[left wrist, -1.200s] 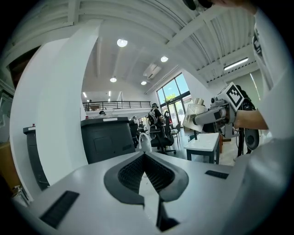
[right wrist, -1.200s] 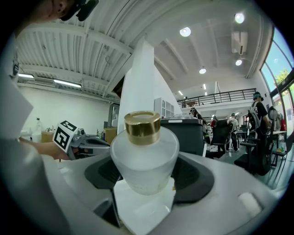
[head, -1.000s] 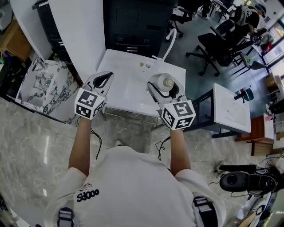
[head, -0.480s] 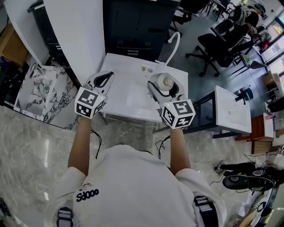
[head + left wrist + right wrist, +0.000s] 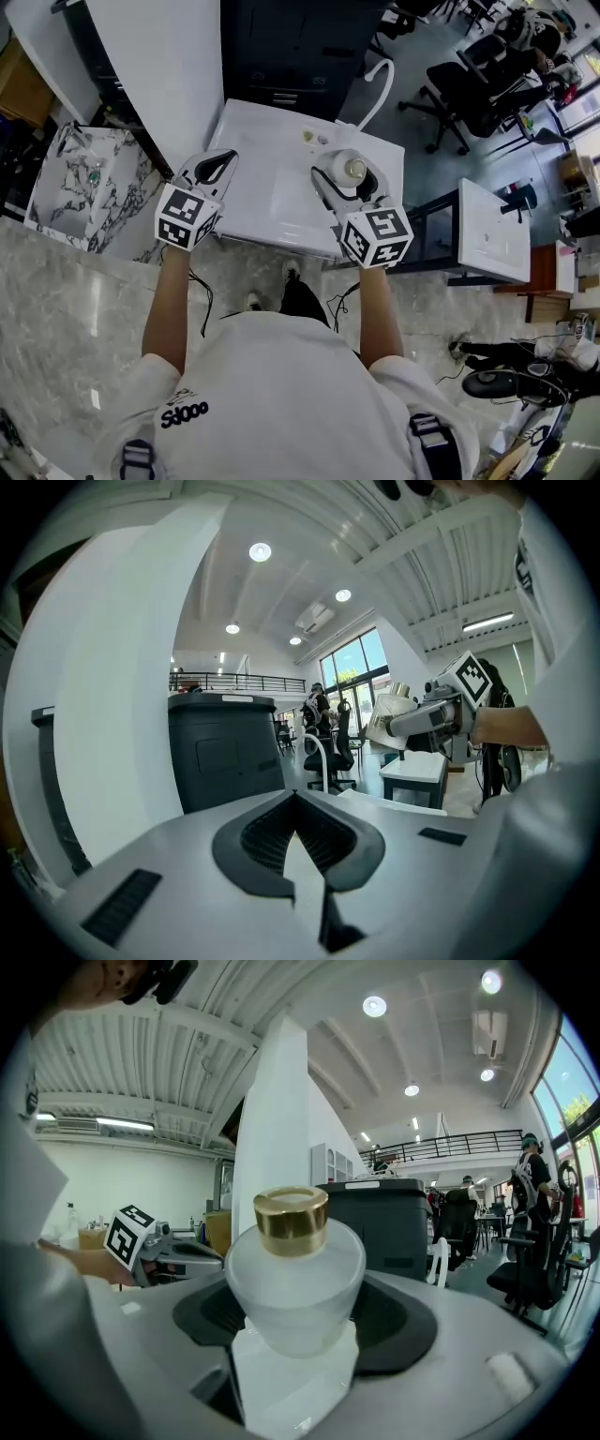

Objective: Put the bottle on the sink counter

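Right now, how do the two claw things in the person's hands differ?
The right gripper is shut on a frosted bottle with a gold cap; the left gripper is shut on nothing. The right gripper is above the right part of the white sink counter, the left gripper at its left edge. Both point forward, toward the counter.

1. A dark cabinet [image 5: 298,47] stands on the floor.
2. A white panel [image 5: 159,66] rises just left of the cabinet.
3. Black office chairs [image 5: 466,89] stand right of the cabinet.
4. A marble-patterned slab [image 5: 80,187] lies well left of the cabinet.
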Motion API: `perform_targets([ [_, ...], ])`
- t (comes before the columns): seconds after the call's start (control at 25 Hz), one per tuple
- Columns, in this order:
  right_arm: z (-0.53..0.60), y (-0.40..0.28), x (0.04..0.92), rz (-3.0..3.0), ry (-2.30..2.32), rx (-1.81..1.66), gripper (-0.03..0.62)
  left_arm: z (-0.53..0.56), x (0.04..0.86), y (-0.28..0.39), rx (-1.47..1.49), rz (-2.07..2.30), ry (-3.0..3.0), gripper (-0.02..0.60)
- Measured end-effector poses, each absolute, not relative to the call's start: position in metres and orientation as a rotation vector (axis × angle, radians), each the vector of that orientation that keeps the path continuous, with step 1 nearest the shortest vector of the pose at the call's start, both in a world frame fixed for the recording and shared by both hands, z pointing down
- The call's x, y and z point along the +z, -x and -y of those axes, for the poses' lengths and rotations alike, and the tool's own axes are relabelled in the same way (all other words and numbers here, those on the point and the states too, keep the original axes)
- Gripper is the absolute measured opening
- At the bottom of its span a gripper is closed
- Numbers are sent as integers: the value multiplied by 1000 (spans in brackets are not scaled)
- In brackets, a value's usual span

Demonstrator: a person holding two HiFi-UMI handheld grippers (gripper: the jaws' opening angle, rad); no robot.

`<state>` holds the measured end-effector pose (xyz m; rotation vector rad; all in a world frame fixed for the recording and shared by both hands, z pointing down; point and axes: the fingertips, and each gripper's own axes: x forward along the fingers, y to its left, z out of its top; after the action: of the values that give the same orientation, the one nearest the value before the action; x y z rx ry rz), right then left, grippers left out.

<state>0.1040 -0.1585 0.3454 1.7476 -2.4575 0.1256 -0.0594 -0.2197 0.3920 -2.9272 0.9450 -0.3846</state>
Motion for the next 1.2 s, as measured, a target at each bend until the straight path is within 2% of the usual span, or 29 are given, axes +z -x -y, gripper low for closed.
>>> perform_targets([
  [1.2, 317, -113, 414, 2558, -1467, 172, 342, 321, 436, 50, -474, -1240, 2956, 0],
])
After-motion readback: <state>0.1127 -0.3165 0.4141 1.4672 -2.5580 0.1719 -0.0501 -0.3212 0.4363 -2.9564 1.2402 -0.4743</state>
